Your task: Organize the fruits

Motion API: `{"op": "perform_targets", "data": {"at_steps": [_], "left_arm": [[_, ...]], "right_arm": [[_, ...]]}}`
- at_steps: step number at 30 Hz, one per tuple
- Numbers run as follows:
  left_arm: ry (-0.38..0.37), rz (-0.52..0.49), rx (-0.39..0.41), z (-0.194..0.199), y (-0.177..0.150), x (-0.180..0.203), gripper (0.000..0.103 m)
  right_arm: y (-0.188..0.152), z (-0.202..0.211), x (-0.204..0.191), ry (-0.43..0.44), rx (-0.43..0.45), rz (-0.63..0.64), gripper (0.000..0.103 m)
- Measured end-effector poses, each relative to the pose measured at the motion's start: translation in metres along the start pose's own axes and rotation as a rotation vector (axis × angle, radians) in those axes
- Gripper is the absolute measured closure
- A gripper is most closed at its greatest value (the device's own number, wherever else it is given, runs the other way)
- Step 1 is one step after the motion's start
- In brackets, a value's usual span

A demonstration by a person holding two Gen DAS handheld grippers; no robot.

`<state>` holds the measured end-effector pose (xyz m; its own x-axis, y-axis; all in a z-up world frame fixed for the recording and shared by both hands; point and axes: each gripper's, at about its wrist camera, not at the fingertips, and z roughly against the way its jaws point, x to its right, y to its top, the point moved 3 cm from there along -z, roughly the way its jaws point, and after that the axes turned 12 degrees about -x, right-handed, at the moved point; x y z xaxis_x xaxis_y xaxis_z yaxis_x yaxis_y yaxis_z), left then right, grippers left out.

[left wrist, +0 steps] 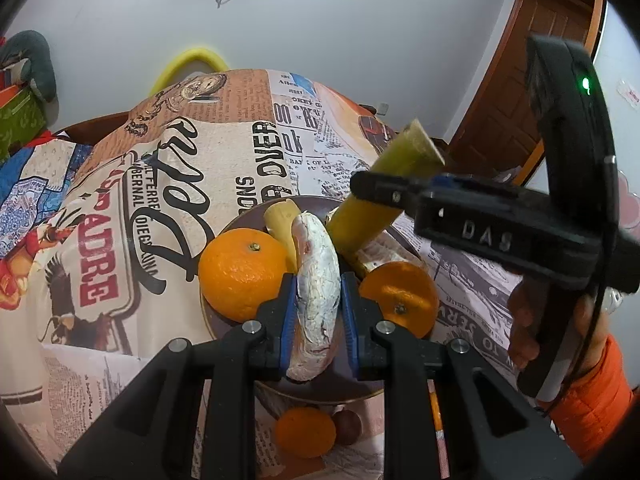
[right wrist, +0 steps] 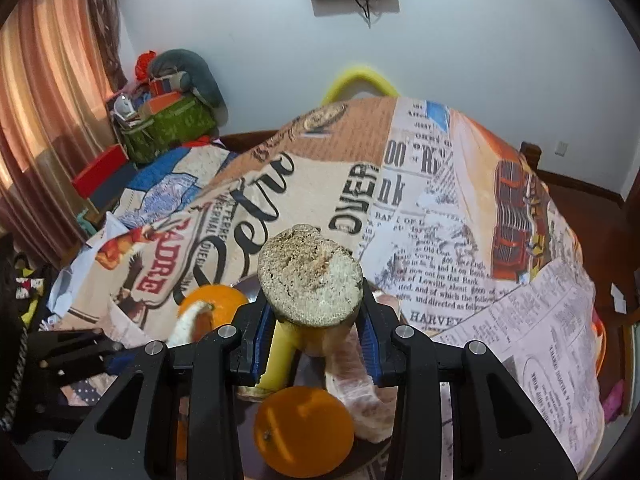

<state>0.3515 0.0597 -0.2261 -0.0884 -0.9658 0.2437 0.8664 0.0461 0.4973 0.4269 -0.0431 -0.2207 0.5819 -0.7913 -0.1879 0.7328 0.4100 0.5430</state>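
Note:
A dark round plate (left wrist: 240, 216) on the newspaper-print tablecloth holds two oranges (left wrist: 242, 274) (left wrist: 400, 294) and a short yellow cane piece (left wrist: 286, 226). My left gripper (left wrist: 318, 300) is shut on a white pomelo segment (left wrist: 318, 280) over the plate. My right gripper (right wrist: 312, 332) is shut on a yellow-green sugarcane piece (right wrist: 310, 280), whose cut end faces the camera; it also shows in the left wrist view (left wrist: 384, 188), tilted over the plate's far right. In the right wrist view an orange (right wrist: 304, 428) and another pomelo segment (right wrist: 356, 384) lie below.
A small orange (left wrist: 306, 432) and a dark round fruit (left wrist: 347, 426) lie on the cloth in front of the plate. A yellow chair back (left wrist: 188, 64) stands behind the table. Boxes and bags (right wrist: 168, 120) are piled at the left; a wooden door (left wrist: 520, 92) is at the right.

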Motion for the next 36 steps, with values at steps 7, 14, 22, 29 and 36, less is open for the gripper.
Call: {"op": "perform_targets", "data": {"at_steps": [7, 14, 22, 29, 36], "left_arm": [[0.038, -0.02, 0.015, 0.0, 0.004, 0.005, 0.082], [0.043, -0.013, 0.002, 0.001, 0.0, 0.003, 0.082], [0.054, -0.002, 0.001, 0.009, -0.007, 0.0, 0.082], [0.056, 0.001, 0.009, 0.013, -0.01, -0.002, 0.082], [0.074, 0.002, 0.002, 0.013, -0.011, -0.008, 0.082]], "right_arm": [[-0.015, 0.008, -0.002, -0.003, -0.014, 0.023, 0.068], [-0.03, 0.009, 0.005, 0.04, -0.046, -0.01, 0.066], [-0.039, 0.008, 0.01, 0.021, -0.066, -0.027, 0.066], [-0.031, 0.0, 0.013, 0.1, -0.056, -0.073, 0.069], [-0.029, -0.011, -0.005, -0.031, -0.059, 0.001, 0.069]]}}
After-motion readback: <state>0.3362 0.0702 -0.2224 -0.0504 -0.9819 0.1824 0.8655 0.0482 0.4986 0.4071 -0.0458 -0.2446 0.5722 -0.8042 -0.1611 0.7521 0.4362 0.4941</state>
